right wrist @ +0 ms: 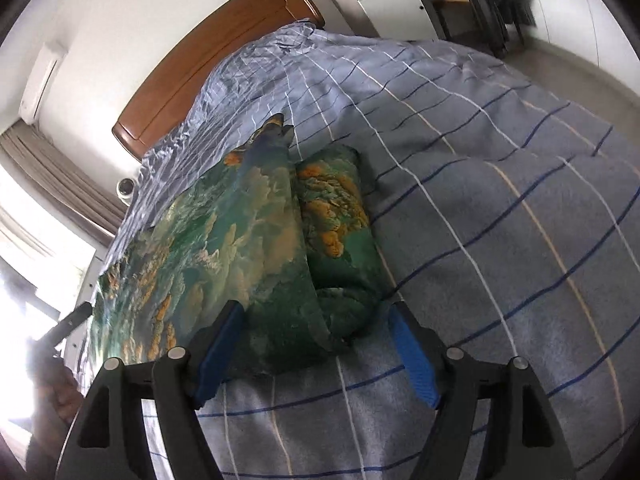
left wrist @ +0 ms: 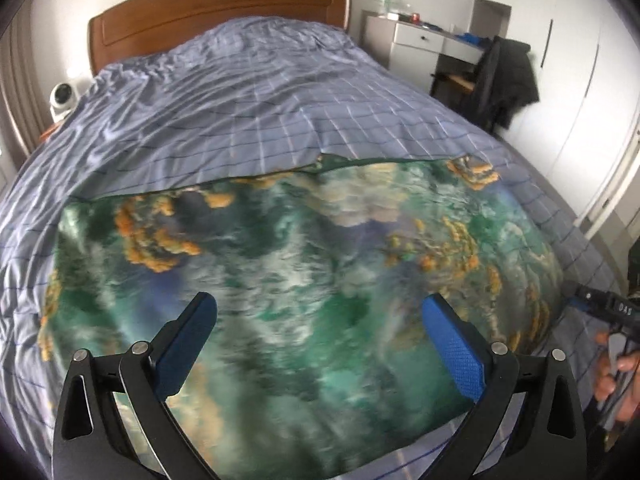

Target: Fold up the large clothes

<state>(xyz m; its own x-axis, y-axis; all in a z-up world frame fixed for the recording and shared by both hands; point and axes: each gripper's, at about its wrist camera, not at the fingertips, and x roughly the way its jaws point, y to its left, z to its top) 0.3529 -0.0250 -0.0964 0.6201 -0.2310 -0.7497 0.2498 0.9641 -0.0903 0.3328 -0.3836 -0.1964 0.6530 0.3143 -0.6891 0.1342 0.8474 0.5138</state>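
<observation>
A large green garment (left wrist: 280, 264) with white and orange print lies spread flat on the blue checked bed cover (left wrist: 224, 112). My left gripper (left wrist: 320, 312) is open above its near middle, holding nothing. In the right wrist view the garment (right wrist: 224, 248) has a folded edge with a bunched part (right wrist: 340, 240) at its right side. My right gripper (right wrist: 316, 320) is open, its fingers on either side of the garment's near corner, not closed on it. The right gripper's body and the hand holding it (left wrist: 612, 340) show at the right edge of the left wrist view.
A wooden headboard (left wrist: 220, 4) stands at the far end of the bed. A white fan (left wrist: 64, 98) sits at the bed's left. A white dresser (left wrist: 416, 44) and a chair with a dark jacket (left wrist: 504, 80) stand to the right. Curtains and a bright window (right wrist: 24, 208) are on the left.
</observation>
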